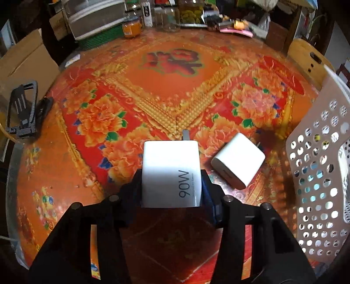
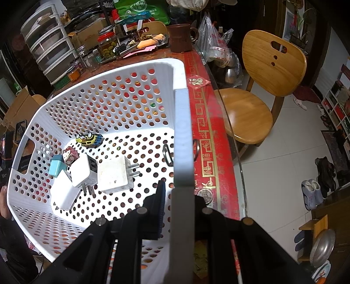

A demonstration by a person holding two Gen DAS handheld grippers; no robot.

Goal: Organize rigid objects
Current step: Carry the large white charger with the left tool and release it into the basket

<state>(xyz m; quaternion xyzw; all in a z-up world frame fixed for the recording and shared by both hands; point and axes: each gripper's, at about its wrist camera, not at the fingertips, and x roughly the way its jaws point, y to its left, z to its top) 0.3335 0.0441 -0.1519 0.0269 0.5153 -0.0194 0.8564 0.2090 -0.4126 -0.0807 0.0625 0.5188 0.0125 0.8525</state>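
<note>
My left gripper (image 1: 171,185) is shut on a white 90W charger (image 1: 170,174), held just above the red floral tablecloth (image 1: 153,87). A smaller white charger (image 1: 238,160) lies on the cloth to its right. The white perforated basket (image 1: 317,174) stands at the right. My right gripper (image 2: 181,194) is shut on the basket's right rim (image 2: 182,142), one finger inside, one outside. In the basket lie white chargers (image 2: 114,174) (image 2: 84,172) (image 2: 64,190), a teal block (image 2: 56,167), a patterned cube (image 2: 70,155) and a yellow toy car (image 2: 88,138).
A black stand (image 1: 21,109) sits at the table's left edge. Jars, drawers (image 1: 94,19) and clutter line the far edge. A cardboard box (image 1: 24,63) is beyond the left. A wooden chair (image 2: 262,87) stands right of the table. A brown mug (image 2: 180,38) is behind the basket.
</note>
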